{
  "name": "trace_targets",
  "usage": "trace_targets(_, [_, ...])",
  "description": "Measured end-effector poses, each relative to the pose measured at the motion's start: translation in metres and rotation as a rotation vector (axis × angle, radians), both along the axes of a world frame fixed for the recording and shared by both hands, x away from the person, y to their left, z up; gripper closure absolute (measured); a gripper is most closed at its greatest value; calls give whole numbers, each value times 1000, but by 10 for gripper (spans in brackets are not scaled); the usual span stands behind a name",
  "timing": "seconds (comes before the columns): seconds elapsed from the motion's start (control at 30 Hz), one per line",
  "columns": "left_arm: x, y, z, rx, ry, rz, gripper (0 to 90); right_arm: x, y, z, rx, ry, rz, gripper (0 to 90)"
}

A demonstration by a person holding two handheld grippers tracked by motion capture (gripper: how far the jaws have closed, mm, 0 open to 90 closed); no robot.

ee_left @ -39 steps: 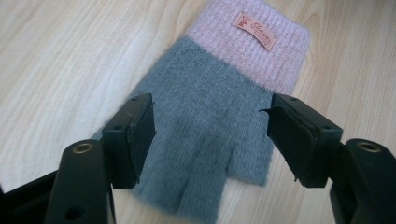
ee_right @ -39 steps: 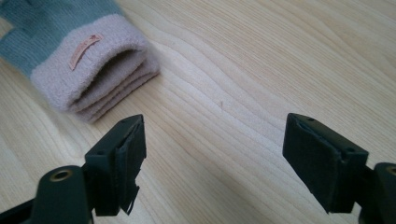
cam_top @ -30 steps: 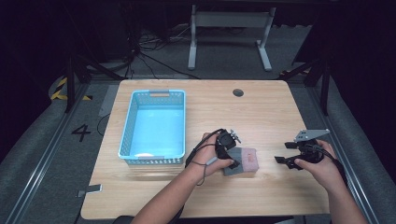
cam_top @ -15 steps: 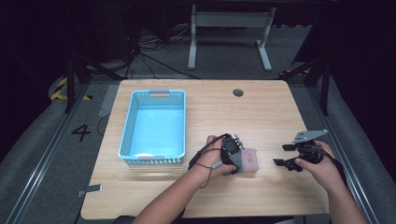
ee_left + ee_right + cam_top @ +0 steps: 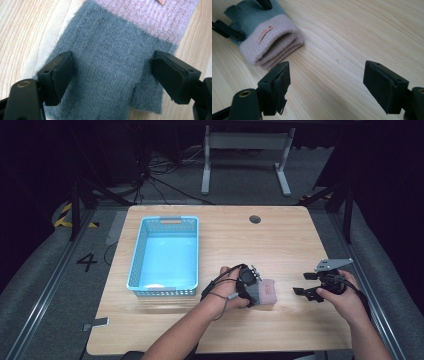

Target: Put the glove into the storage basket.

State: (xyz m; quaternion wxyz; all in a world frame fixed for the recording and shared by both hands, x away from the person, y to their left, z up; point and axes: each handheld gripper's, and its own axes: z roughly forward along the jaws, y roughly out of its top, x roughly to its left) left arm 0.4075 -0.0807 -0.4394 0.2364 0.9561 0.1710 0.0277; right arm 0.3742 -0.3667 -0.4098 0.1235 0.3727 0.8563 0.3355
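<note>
The left tool point(image 5: 256, 289) hangs right over the folded grey knitted glove with the pale pink ribbed cuff point(image 5: 264, 292), which lies flat on the light wooden worktop point(image 5: 280, 245), just right of the light blue plastic basket point(image 5: 166, 255) and apart from it. Its jaws have just been opening and now stand wide, released, with the grey part of the glove point(image 5: 110, 75) between them and neither pad pressing the wool. The right tool point(image 5: 306, 286) waits off to the glove's right, jaws spread and empty over bare wood, the cuff end of the glove point(image 5: 265, 37) lying ahead of it. To take this well, I'd say the left tool should come straight down so both pads bracket all the folded layers, then close firmly on the thick middle, not on a loose edge that would peel away. Hard to read: from above the left hand point(image 5: 227, 292) covers most of the glove, the fingertip end runs off the bottom of the left gripper view, how many layers are stacked is unclear, and the small tan tag point(image 5: 265, 34) on the cuff is too small to make out.
</note>
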Motion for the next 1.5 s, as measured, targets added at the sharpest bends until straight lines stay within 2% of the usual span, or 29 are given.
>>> trace_targets(0.27, [0, 1, -1, -14, 5, 13, 190, -1, 1, 1, 9, 10, 9, 222])
trace_targets(0.4, [-1, 1, 0, -10, -5, 25, 238, -1, 0, 1, 6, 12, 9, 224])
trace_targets(0.5, [-2, -1, 2, 2, -6, 24, 299, -1, 0, 1, 7, 8, 7, 227])
trace_targets(0.7, [-7, -4, 5, 4, -15, 7, 549, -1, -1, 1, 3, 11, 3, 232])
trace_targets(0.93, [-9, -2, 8, -8, -37, -8, 663, 0, -2, 2, 6, 5, -1, 235])
trace_targets(1.0, [-9, 0, 9, -22, -30, -5, 675, 1, -1, 2, 5, 5, 3, 236])
trace_targets(1.2, [-16, 7, 22, -38, -34, -23, 684, 6, -1, 3, 8, -3, 8, 237])
trace_targets(1.37, [-22, 18, 41, -73, -58, -12, 687, 8, -1, 6, 14, -7, 14, 237])
trace_targets(1.5, [-24, 30, 56, -85, -74, -2, 687, 13, 2, 7, 20, -13, 22, 237])
